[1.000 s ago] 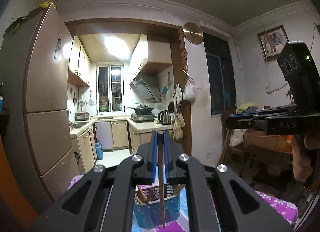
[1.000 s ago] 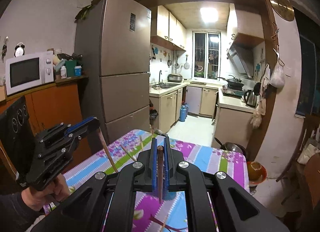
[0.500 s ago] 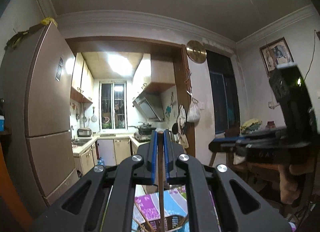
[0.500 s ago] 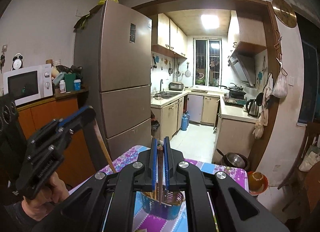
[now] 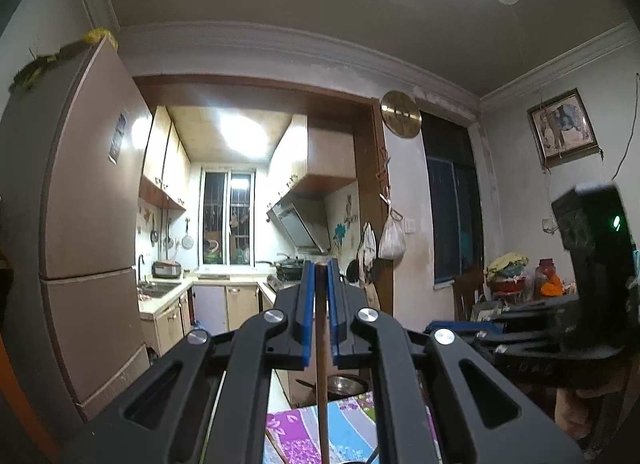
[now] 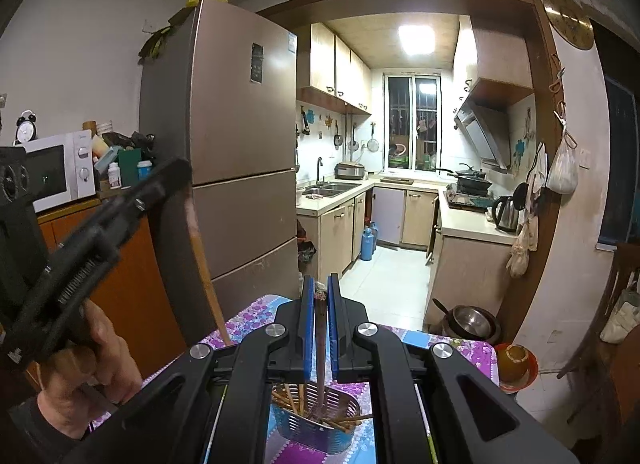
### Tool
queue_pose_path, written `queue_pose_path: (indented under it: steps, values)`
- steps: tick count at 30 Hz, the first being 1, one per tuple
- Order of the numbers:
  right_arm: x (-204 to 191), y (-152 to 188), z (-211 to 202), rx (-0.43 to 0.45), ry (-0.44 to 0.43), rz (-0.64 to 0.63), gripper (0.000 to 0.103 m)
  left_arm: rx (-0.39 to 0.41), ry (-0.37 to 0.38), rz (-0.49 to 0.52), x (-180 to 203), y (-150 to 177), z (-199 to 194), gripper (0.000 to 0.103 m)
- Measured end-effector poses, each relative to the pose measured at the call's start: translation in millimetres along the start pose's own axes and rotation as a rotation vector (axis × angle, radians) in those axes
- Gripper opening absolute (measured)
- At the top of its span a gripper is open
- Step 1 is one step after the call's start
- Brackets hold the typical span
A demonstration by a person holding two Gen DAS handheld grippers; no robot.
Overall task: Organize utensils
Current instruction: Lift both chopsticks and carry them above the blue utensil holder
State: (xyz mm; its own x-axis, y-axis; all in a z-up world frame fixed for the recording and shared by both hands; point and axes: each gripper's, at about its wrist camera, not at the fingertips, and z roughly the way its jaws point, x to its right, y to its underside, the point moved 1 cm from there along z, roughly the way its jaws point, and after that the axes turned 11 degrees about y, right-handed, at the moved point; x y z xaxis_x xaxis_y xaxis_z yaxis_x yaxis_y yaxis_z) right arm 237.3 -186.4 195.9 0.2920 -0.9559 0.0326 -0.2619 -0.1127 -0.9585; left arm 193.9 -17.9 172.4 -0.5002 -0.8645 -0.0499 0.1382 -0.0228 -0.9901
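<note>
Now I hold one chopstick [image 6: 320,348] clamped upright in my right tongs [image 6: 319,296] above the blue basket [image 6: 320,430] on the desk, my left tongs [image 5: 319,276] gripping another chopstick [image 5: 321,376], ready to drop both in.

A lived-in home: beside the tall fridge [image 6: 240,144], a doorway opens onto a small kitchen with sink [image 6: 332,188] and stove [image 6: 470,194].

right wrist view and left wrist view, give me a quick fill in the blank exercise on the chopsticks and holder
1. The right gripper is shut on a dark wooden ____.
2. Its lower end hangs over the blue perforated metal holder, which stands on the ____ floral tablecloth.
3. The left gripper is ____ on a brown chopstick.

Missing: chopstick; purple; shut
</note>
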Motion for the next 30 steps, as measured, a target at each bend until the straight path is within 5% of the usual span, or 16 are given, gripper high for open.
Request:
queue_pose_path:
  steps: [12,30]
  values:
    - [-2,23,44,-0.046,-0.009,-0.005,0.007,-0.058,-0.034,-0.044,-36,43,26,0.005]
    - [0,41,76,-0.078,-0.020,0.002,0.007,0.025,-0.078,0.018,-30,70,27,0.005]
